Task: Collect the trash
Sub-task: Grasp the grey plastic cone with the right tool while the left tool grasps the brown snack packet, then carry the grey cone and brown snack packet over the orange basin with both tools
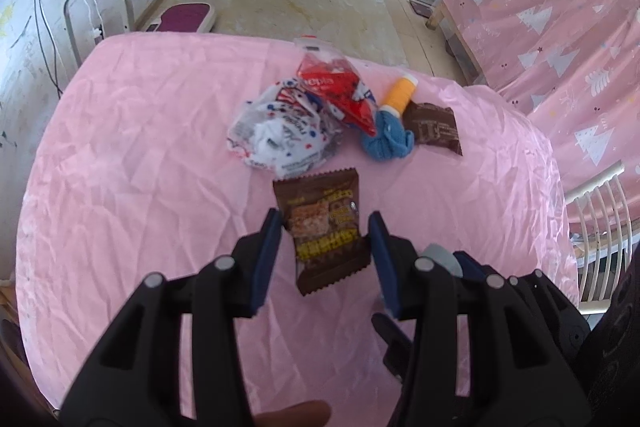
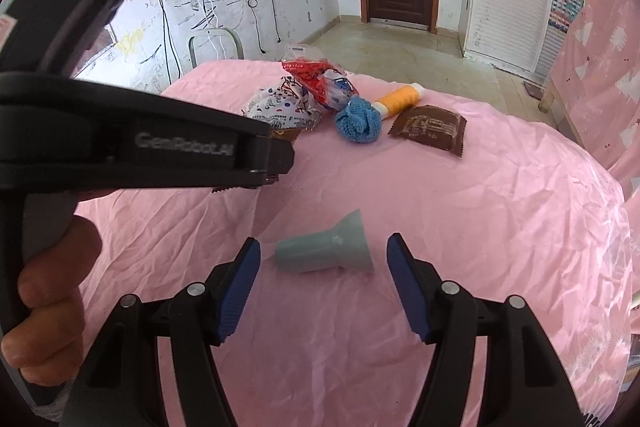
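Note:
A brown snack packet (image 1: pixel 320 251) hangs pinched by its side edges between the blue pads of my left gripper (image 1: pixel 326 231), just above the pink cloth. In the right wrist view the left gripper (image 2: pixel 280 163) crosses from the left, and the packet's serrated edge (image 2: pixel 240 188) shows under its tip. My right gripper (image 2: pixel 324 259) stands open over a pale grey-green funnel-shaped plastic piece (image 2: pixel 324 251). That piece lies on its side between the fingers, and neither pad touches it.
Further back on the pink-covered table (image 1: pixel 140 167) lie a crumpled white dotted wrapper (image 1: pixel 276 131), a red bag (image 1: pixel 340 95), a blue knitted ball (image 1: pixel 386 135), an orange thread spool (image 1: pixel 398 93) and a second brown packet (image 1: pixel 434 129). A pink-covered bed (image 1: pixel 560 27) stands at the right.

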Action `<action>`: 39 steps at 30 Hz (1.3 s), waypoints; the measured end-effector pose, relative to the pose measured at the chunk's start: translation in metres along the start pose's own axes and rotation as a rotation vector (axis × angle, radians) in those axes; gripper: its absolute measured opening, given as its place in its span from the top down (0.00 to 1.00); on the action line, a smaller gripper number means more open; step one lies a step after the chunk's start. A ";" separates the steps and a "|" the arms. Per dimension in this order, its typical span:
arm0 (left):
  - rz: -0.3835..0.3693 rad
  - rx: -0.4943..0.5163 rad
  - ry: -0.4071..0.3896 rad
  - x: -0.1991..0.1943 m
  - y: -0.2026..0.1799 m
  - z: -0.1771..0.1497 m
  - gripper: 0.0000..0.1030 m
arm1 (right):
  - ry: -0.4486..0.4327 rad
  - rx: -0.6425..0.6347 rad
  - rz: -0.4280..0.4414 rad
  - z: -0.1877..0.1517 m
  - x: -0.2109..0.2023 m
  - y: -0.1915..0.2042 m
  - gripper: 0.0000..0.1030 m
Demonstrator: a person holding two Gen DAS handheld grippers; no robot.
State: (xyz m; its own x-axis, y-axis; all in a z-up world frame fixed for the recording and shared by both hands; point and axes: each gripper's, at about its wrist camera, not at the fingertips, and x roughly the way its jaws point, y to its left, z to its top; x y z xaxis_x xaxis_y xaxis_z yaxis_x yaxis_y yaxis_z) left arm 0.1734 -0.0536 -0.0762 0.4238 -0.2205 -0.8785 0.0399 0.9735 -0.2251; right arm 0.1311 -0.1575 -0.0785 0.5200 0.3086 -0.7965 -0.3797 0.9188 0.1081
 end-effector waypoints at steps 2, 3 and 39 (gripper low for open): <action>-0.001 0.001 -0.003 -0.001 0.001 -0.001 0.58 | 0.002 0.005 -0.005 0.000 0.003 0.000 0.46; -0.001 0.002 -0.004 -0.001 0.000 -0.001 0.58 | 0.004 0.008 -0.009 0.000 0.004 0.000 0.46; 0.077 0.163 -0.084 -0.037 -0.099 -0.028 0.58 | -0.245 0.208 -0.086 -0.037 -0.110 -0.091 0.61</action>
State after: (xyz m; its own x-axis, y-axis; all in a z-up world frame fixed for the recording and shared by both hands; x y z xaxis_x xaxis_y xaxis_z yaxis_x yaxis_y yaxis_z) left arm 0.1289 -0.1432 -0.0331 0.5051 -0.1462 -0.8506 0.1474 0.9857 -0.0819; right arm 0.0803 -0.2839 -0.0228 0.7211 0.2550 -0.6442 -0.1755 0.9667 0.1862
